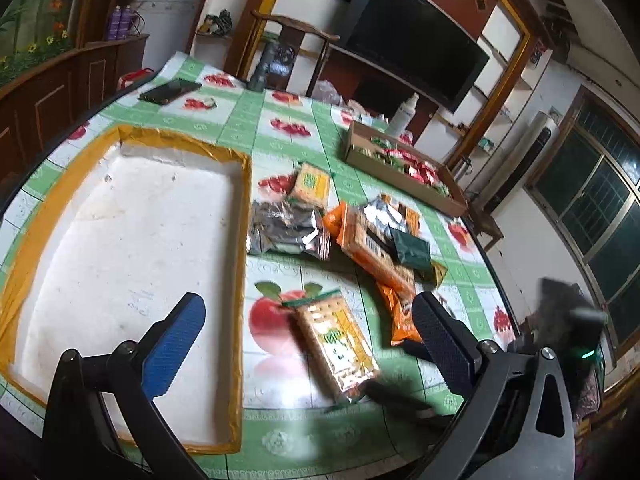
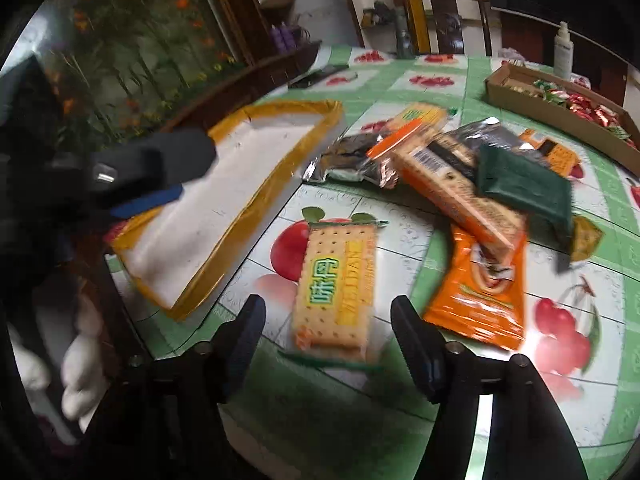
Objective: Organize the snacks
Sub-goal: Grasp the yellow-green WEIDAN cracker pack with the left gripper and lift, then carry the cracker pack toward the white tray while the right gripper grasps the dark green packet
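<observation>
Both jaws wide, nothing held.

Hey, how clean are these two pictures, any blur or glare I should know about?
Left wrist view: the near cracker packet is smeared by motion, a pale hazy patch sits at the bottom edge, and the fisheye bends the white tray. Right wrist view: blurrier overall, with the snack pile streaked, bright glare on the tablecloth at lower right, and the open right claw fairly sharp.

Home living room: television (image 1: 416, 32), chair (image 1: 296, 36)
</observation>
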The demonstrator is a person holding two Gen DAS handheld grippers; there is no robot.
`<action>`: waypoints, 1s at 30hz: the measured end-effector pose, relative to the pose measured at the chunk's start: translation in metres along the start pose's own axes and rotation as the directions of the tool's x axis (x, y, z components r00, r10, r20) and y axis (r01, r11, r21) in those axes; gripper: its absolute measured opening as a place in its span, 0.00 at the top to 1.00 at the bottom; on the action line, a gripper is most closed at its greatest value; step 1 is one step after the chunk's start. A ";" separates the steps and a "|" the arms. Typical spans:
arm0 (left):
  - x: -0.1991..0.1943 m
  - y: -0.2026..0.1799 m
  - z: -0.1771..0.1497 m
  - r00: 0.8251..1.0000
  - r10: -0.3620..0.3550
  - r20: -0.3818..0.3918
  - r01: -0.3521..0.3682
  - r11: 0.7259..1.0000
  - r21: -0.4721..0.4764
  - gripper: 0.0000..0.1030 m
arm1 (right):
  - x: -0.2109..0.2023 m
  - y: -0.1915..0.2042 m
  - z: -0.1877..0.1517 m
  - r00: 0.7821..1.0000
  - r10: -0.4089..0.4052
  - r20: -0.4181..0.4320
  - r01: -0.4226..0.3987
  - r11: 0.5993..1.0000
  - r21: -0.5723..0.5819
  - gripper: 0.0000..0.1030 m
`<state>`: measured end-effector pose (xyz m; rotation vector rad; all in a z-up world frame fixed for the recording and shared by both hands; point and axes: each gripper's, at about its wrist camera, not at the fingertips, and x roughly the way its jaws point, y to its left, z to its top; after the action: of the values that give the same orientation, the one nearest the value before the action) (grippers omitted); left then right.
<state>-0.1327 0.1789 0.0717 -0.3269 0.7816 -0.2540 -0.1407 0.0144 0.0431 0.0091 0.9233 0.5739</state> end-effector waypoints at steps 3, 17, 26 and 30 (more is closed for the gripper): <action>0.013 -0.010 -0.008 0.999 0.011 -0.052 -0.009 0.999 0.034 0.00 | -0.021 -0.020 -0.005 0.999 -0.043 0.027 0.042 0.999 0.030 0.33; 0.070 -0.047 -0.032 0.960 0.220 -0.170 -0.178 0.956 0.231 0.00 | -0.030 -0.095 -0.010 0.997 -0.080 0.003 0.077 0.967 0.244 0.32; 0.079 -0.043 -0.039 0.949 0.263 -0.175 -0.207 0.936 0.285 0.57 | -0.016 -0.085 0.002 0.993 -0.117 -0.022 0.119 0.971 0.209 0.31; 0.077 -0.038 -0.038 0.959 0.237 -0.157 -0.192 0.947 0.257 0.57 | -0.018 -0.083 0.011 0.992 -0.128 -0.002 0.126 0.974 0.189 0.31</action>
<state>-0.1114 0.1107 0.0112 0.0131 0.9536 -0.1718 -0.1019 -0.0623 0.0429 0.1228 0.9579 0.3661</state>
